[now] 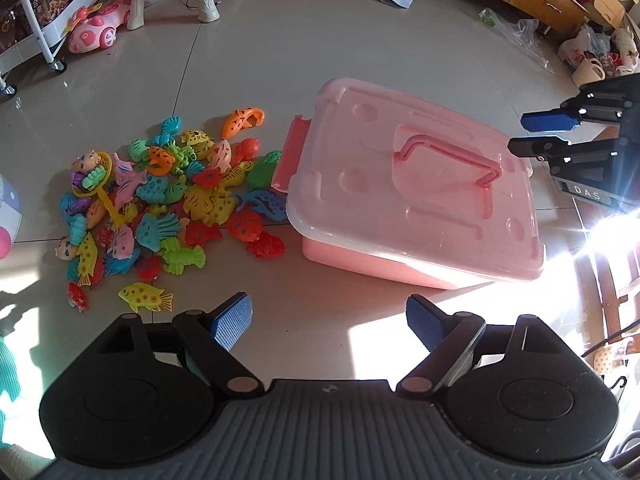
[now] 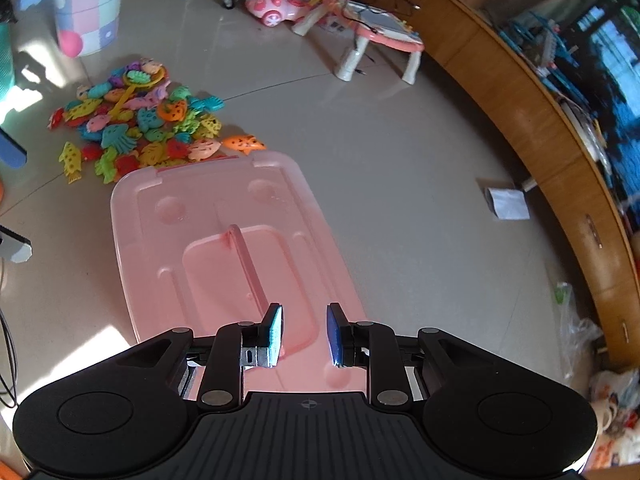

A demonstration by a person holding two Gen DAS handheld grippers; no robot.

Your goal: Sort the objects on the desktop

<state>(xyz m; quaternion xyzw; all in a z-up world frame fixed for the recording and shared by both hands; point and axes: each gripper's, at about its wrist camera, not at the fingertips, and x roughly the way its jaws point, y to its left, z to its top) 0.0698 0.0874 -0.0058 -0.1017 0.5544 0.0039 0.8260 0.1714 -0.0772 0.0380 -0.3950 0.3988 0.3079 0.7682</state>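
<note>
partly hidden under the closed pink box [image 1: 404,184], toy fish [image 1: 160,204] overlap indistinctly.

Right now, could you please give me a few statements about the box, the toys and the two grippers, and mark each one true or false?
1. The pink storage box has its lid on. True.
2. The toy fish pile lies inside the box. False: it lies on the floor beside the box.
3. The left gripper is open and empty. True.
4. The right gripper is clamped on the lid's handle. False: its fingers are apart, holding nothing.
5. The right gripper is positioned over the lid. True.
</note>
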